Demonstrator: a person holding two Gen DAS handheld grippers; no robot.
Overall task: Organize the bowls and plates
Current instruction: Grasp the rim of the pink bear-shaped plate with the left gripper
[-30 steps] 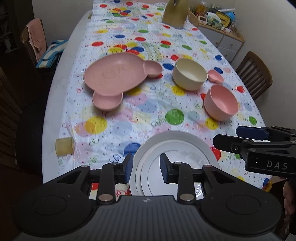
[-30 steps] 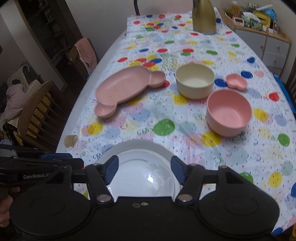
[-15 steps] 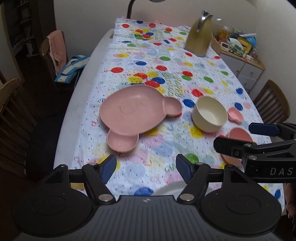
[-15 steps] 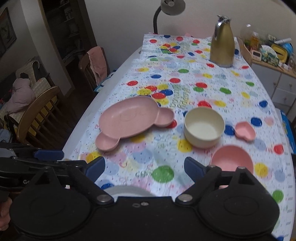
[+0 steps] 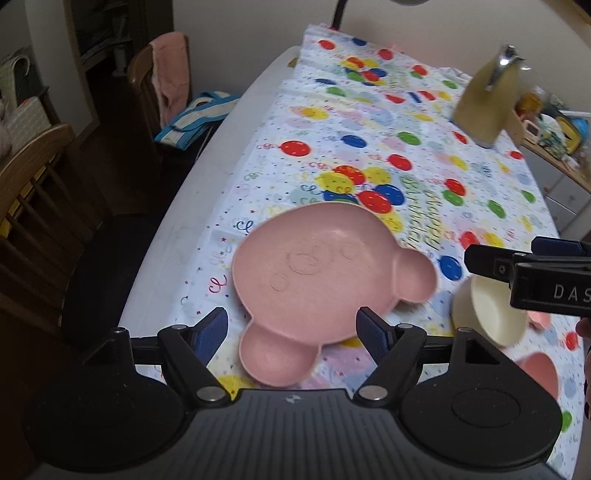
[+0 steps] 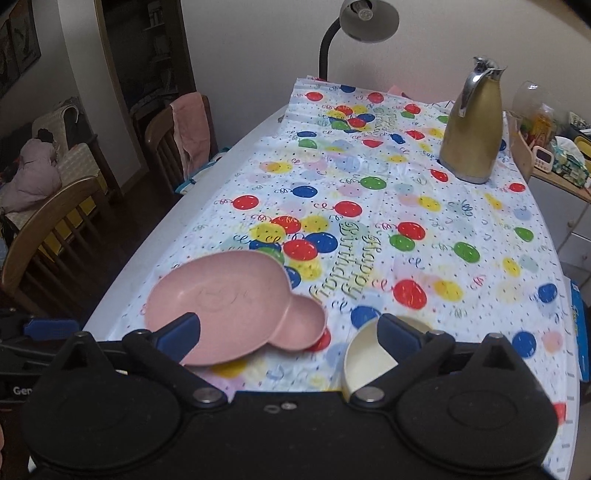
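A pink bear-shaped divided plate (image 5: 317,280) lies on the balloon tablecloth; it also shows in the right wrist view (image 6: 229,310). My left gripper (image 5: 293,332) is open and empty, above the plate's near ear. A cream bowl (image 5: 487,314) sits to the plate's right, and shows in the right wrist view (image 6: 369,358). My right gripper (image 6: 288,332) is open and empty, hovering between plate and bowl; it shows in the left wrist view (image 5: 524,269). A pink bowl (image 5: 539,373) peeks out at the right. The white plates are out of view.
A gold thermos jug (image 6: 471,144) stands far right on the table (image 6: 461,221). A desk lamp (image 6: 354,22) rises at the far end. Wooden chairs (image 6: 48,236) line the left side. A cluttered cabinet (image 6: 554,162) stands to the right.
Both grippers have opened wider and moved forward over the table, away from the white plates, which have dropped out of view. The pink plate and cream bowl now sit close in front.
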